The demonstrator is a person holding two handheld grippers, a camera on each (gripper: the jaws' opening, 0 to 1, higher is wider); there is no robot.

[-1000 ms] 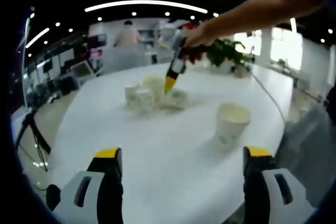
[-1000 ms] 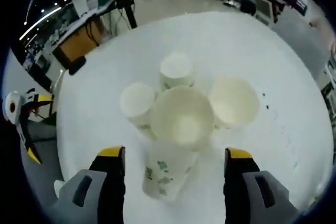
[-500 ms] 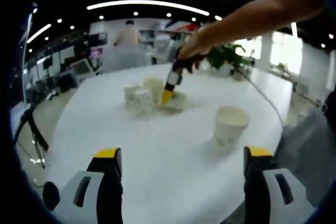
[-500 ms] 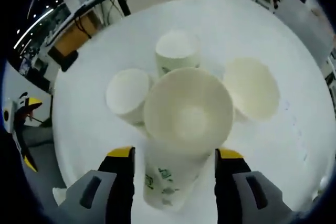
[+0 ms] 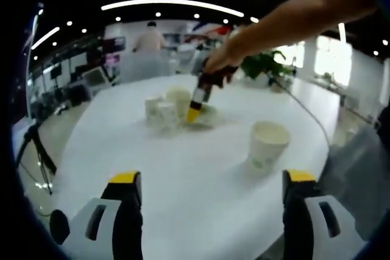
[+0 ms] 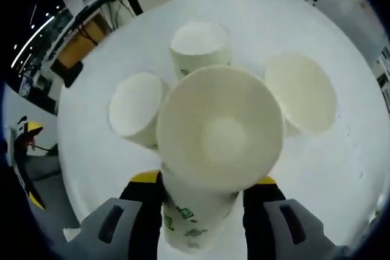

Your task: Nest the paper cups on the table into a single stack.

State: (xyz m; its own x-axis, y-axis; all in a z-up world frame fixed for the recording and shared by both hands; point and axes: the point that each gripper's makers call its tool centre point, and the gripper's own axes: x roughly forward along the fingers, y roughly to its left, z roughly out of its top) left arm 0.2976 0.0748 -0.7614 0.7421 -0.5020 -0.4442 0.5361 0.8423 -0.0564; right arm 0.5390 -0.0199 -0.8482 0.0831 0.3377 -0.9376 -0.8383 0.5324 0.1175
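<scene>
My right gripper [image 6: 204, 181] is shut on a white paper cup [image 6: 219, 129] with green print; its open mouth faces the camera and its sides sit against both jaws. Behind it on the white table [image 6: 341, 168] stand three more cups: one at the back [image 6: 200, 44], one to the left [image 6: 135, 105], one to the right [image 6: 301, 92]. In the left gripper view that right gripper [image 5: 198, 98], held by a hand, points down into the cup cluster [image 5: 164, 111]. A single upright cup [image 5: 268, 143] stands nearer. My left gripper [image 5: 212, 178] is open over the table with nothing between its jaws.
The person's arm [image 5: 292, 19] reaches across the left gripper view from the right. A potted plant [image 5: 265, 65] stands on the table's far side, and another person [image 5: 149, 41] is beyond it. Tripods and desks surround the table [image 5: 183, 168].
The right gripper's jaws have drawn together onto the cup, which now looms larger in its view. In the left gripper view the right gripper has dipped slightly into the cluster.
</scene>
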